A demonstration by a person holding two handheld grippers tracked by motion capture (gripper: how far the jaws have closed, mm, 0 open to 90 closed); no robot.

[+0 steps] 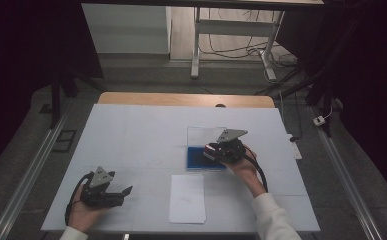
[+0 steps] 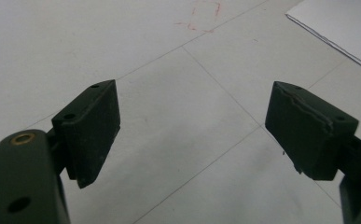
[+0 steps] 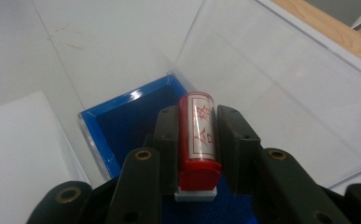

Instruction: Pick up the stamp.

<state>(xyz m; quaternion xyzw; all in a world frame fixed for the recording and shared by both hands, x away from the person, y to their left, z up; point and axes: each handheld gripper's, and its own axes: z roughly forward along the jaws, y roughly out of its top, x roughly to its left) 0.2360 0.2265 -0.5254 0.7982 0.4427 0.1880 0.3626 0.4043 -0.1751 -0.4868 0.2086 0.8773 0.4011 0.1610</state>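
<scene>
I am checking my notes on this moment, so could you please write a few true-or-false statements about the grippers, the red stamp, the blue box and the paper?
1. The right gripper is shut on the red cylindrical stamp. True.
2. The left gripper holds the white sheet of paper. False: its jaws are open and empty above the white table.
3. The blue-lined box has its clear lid open. True.
4. The paper lies inside the box. False: it lies on the table beside it.
</scene>
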